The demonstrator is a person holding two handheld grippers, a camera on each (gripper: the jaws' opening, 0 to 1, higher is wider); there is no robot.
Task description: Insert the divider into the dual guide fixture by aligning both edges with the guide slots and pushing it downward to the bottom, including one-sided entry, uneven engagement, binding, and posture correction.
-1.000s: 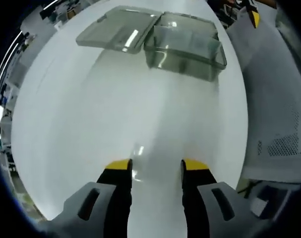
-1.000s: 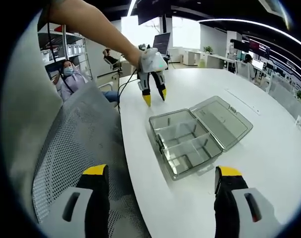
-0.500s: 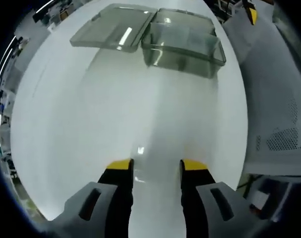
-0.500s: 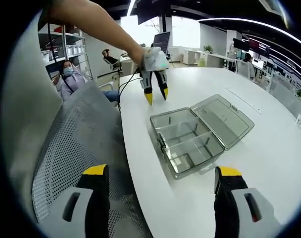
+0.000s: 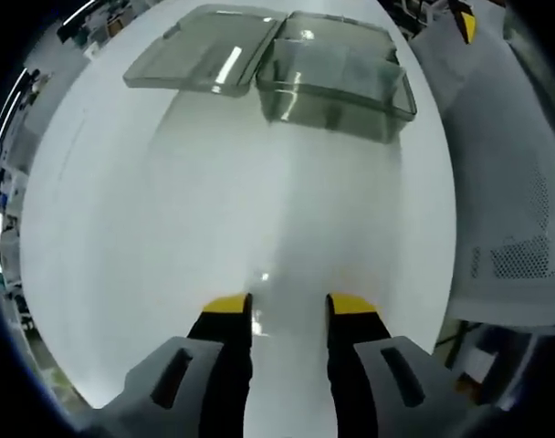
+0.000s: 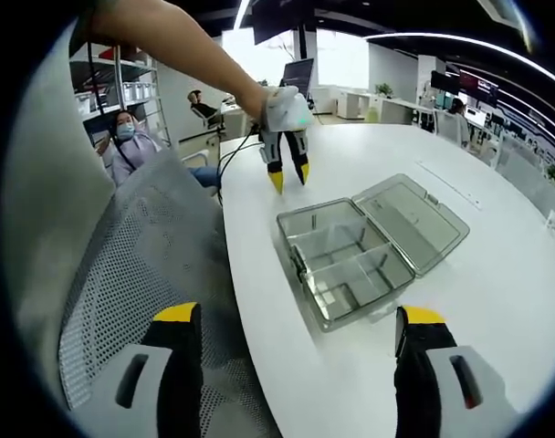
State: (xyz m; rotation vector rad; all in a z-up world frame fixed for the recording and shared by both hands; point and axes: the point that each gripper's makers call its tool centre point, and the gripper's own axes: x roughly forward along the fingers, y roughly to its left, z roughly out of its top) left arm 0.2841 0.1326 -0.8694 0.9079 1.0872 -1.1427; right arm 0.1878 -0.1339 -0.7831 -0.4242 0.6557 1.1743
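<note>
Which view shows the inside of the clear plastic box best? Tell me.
The right gripper view: it looks down into the clear plastic box, so the compartments and the wall between them show, with the hinged lid lying open beside it. The left gripper view shows the box far off, low and side-on, its inside hard to read.

No readable text, label or number anywhere (distant screens too blurred).
</note>
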